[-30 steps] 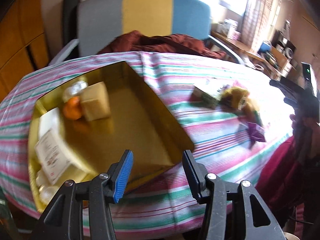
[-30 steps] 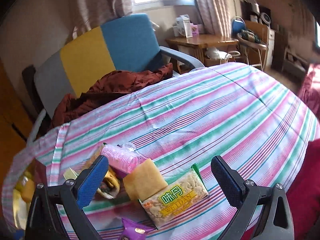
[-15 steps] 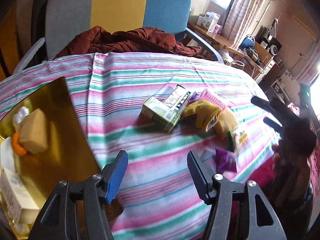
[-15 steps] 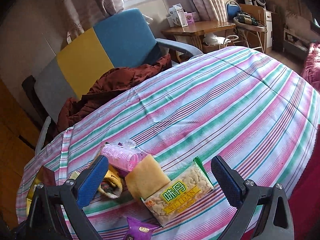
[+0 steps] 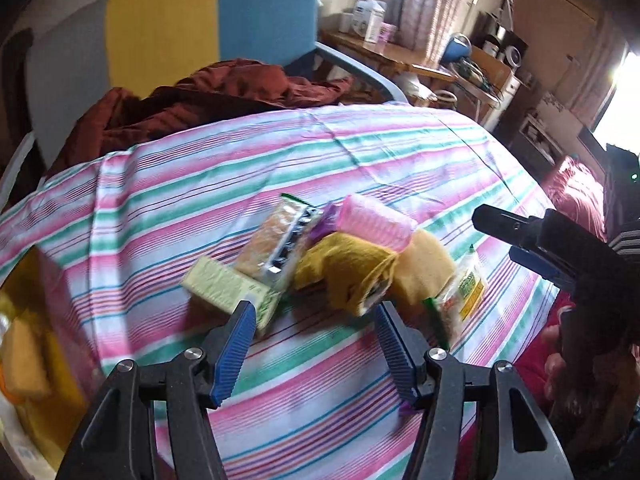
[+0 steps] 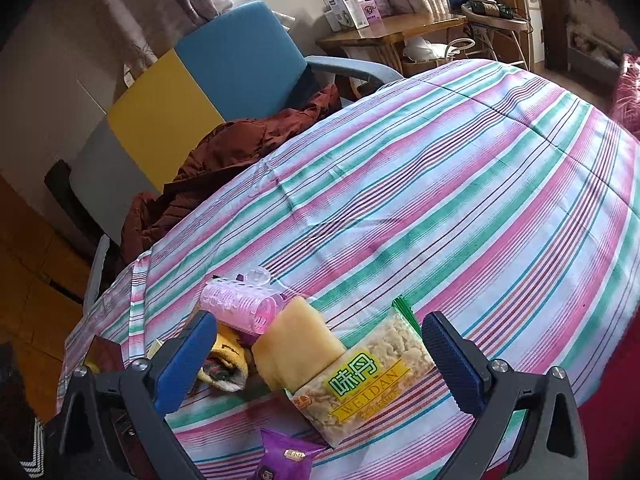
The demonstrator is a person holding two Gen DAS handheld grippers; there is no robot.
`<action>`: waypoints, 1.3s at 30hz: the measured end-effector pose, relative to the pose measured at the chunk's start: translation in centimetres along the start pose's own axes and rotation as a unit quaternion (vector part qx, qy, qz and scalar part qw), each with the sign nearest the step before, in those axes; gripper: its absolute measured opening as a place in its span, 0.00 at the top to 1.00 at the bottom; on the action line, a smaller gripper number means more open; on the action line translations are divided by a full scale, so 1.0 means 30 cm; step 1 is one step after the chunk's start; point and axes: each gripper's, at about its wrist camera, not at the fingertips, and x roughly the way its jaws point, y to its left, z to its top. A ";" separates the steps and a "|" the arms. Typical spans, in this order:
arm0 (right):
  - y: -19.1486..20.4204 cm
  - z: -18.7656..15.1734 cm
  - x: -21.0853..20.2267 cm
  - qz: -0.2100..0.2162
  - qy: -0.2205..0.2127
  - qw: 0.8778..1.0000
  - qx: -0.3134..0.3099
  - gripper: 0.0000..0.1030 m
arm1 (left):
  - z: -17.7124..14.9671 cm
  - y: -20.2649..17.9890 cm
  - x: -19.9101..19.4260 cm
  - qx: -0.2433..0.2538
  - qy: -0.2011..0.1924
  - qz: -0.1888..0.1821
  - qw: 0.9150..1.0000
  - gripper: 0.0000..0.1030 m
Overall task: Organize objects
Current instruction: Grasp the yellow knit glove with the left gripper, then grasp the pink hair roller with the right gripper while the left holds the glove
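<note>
Left gripper (image 5: 314, 346): fingers spread wide, empty, low centre of frame before the snack pile.
Right gripper (image 6: 318, 354): fingers wide, empty, straddling the WEIDAN packet (image 6: 362, 378).
Packet axis: ran lower left to upper right, lower centre.
Pink roller (image 6: 240, 306): lay sideways, left of centre.
Desk (image 6: 460, 184): bare striped cloth across upper right.

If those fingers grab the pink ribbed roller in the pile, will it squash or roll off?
The pink roller looks like a hollow, see-through plastic cylinder, so probably light and fairly stiff. Lying on its side against the yellow cloth, it would likely roll if nudged free. Its ribbed surface should give the fingers some hold.
</note>
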 end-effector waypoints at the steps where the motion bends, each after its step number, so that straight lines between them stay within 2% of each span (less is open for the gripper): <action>1: -0.001 0.000 0.002 0.003 0.002 1.000 0.001 0.00 | 0.012 -0.016 0.024 0.005 0.005 -0.001 1.000 0.39; 6: -0.001 0.002 0.010 0.009 0.008 1.000 0.003 0.00 | 0.072 -0.082 0.140 0.031 0.013 0.008 0.999 0.39; 8: -0.002 0.004 0.014 0.012 0.011 1.000 0.005 0.00 | 0.080 -0.086 0.194 0.043 0.015 0.024 0.999 0.40; 9: -0.003 0.004 0.015 0.013 0.013 1.000 0.005 0.00 | 0.076 -0.081 0.213 0.048 0.020 0.024 0.998 0.53; 10: -0.002 0.003 0.017 0.014 0.015 1.000 0.004 0.00 | 0.070 -0.075 0.226 0.046 0.025 0.014 0.999 0.60; 12: 0.004 0.001 0.018 0.018 0.018 1.000 0.000 0.00 | 0.044 -0.055 0.207 0.040 0.010 0.001 0.999 0.66; 15: 0.027 -0.003 0.025 0.019 0.023 0.999 -0.017 0.00 | -0.003 -0.027 0.172 0.030 0.006 -0.013 0.999 0.70; 25: 0.085 -0.026 0.041 -0.007 0.033 0.997 -0.075 0.00 | -0.203 0.052 0.014 -0.014 0.001 -0.031 0.999 0.70; 28: 0.130 -0.016 0.035 -0.001 0.031 0.994 -0.101 0.00 | -0.257 0.058 -0.022 -0.010 0.000 -0.028 1.000 0.70; 33: 0.253 0.053 0.097 -0.007 0.035 0.983 -0.181 0.02 | -0.307 0.056 -0.048 0.002 -0.003 -0.027 1.000 0.70; 36: 0.282 0.067 0.197 -0.015 0.062 0.976 -0.209 0.13 | -0.312 0.059 -0.050 -0.001 -0.008 -0.026 1.000 0.70; 38: 0.277 0.052 0.258 -0.018 0.080 0.973 -0.218 0.36 | -0.315 0.063 -0.045 -0.004 -0.007 -0.027 1.000 0.70; 39: 0.266 0.040 0.279 -0.026 0.087 0.972 -0.217 0.60 | -0.316 0.065 -0.044 -0.006 -0.008 -0.027 1.000 0.70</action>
